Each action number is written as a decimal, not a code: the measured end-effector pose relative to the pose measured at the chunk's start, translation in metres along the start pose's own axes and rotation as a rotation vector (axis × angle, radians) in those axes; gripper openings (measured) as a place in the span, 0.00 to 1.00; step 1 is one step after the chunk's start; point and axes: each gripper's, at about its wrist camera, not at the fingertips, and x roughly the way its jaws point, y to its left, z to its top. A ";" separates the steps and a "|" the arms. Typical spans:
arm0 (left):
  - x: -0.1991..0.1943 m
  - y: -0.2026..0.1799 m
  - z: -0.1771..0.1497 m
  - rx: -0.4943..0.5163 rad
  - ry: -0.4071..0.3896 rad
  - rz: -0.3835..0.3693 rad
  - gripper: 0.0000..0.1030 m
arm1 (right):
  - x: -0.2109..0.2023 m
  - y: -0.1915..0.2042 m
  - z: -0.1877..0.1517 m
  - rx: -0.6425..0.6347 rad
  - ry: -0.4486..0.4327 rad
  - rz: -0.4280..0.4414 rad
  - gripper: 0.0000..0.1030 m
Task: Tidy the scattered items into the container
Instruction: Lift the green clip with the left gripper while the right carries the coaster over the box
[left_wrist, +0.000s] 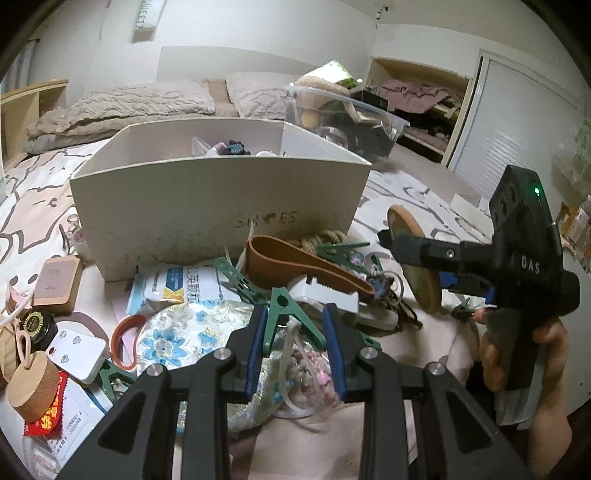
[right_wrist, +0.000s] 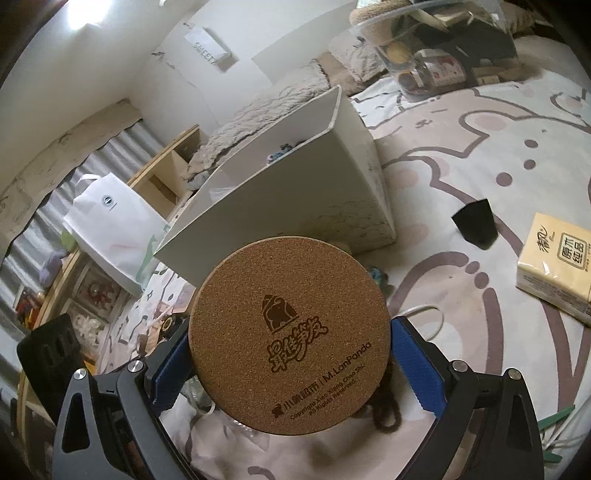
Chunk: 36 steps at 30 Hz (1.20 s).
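A white open box (left_wrist: 218, 206) stands on the bed with several small things inside; it also shows in the right wrist view (right_wrist: 295, 206). My right gripper (right_wrist: 291, 354) is shut on a round cork coaster (right_wrist: 290, 332) and holds it above the bed, in front of the box. In the left wrist view the coaster (left_wrist: 417, 258) hangs edge-on in the right gripper (left_wrist: 406, 247), right of the box. My left gripper (left_wrist: 295, 332) is open around a green clothes peg (left_wrist: 284, 314) in the pile of scattered items, its pads apart from the peg.
The pile holds a brown scoop (left_wrist: 295, 262), floral dish (left_wrist: 192, 332), white plug (left_wrist: 77, 350), wooden spool (left_wrist: 31, 384), black jar (left_wrist: 37, 321) and more pegs. A clear bin (left_wrist: 343, 118) stands behind the box. A tissue pack (right_wrist: 554, 269) lies right.
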 end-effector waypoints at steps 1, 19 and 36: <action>-0.001 0.000 0.000 -0.002 -0.004 -0.001 0.29 | -0.001 0.003 0.000 -0.007 -0.004 0.001 0.96; -0.034 0.002 0.038 -0.012 -0.133 0.030 0.29 | -0.021 0.056 0.023 -0.136 -0.103 0.020 0.96; -0.084 0.005 0.118 0.041 -0.333 0.036 0.29 | -0.052 0.121 0.091 -0.273 -0.269 0.105 0.96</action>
